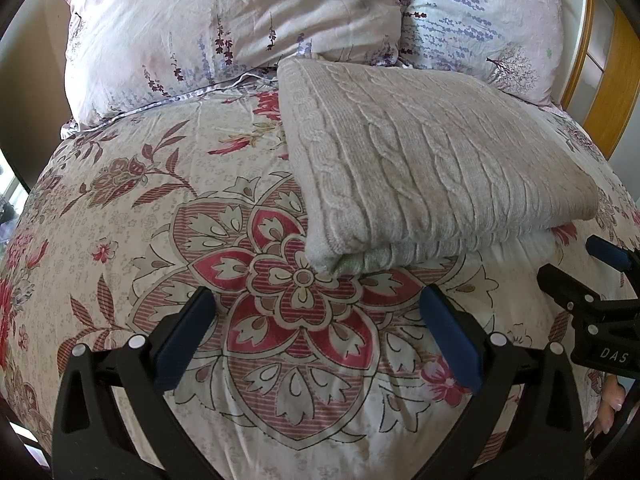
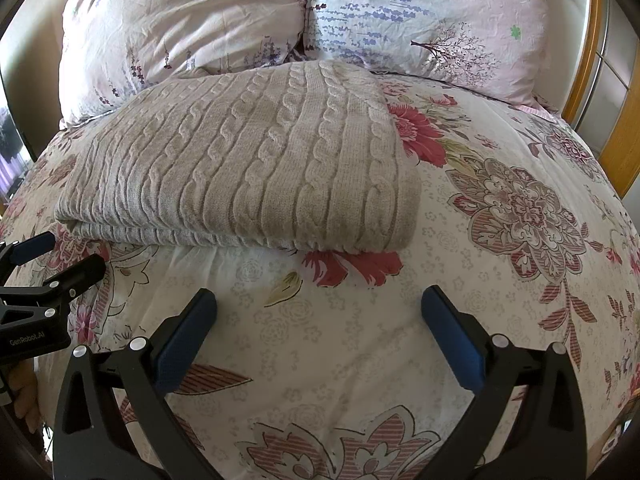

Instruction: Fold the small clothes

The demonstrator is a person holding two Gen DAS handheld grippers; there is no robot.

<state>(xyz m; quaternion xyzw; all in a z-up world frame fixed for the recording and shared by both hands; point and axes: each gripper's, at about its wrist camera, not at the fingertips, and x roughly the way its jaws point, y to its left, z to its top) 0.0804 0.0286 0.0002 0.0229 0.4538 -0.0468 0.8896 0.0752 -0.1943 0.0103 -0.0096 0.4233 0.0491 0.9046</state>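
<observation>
Sweater (image 1: 432,160) folded on bedspread (image 1: 160,240). Left gripper (image 1: 320,320), right gripper (image 2: 320,320) spread, empty, held near sweater. Loose edges best squared gently.

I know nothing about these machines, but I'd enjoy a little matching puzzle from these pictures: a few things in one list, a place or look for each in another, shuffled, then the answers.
Things:
1. sweater
2. pillows
3. left claw
4. headboard

Descriptions:
A. wooden, at the far right edge
B. open, holding nothing
C. folded, cable-knit, lying on the bedspread
D. lavender print, propped behind the knit

Pairs: 1-C, 2-D, 3-B, 4-A
</observation>
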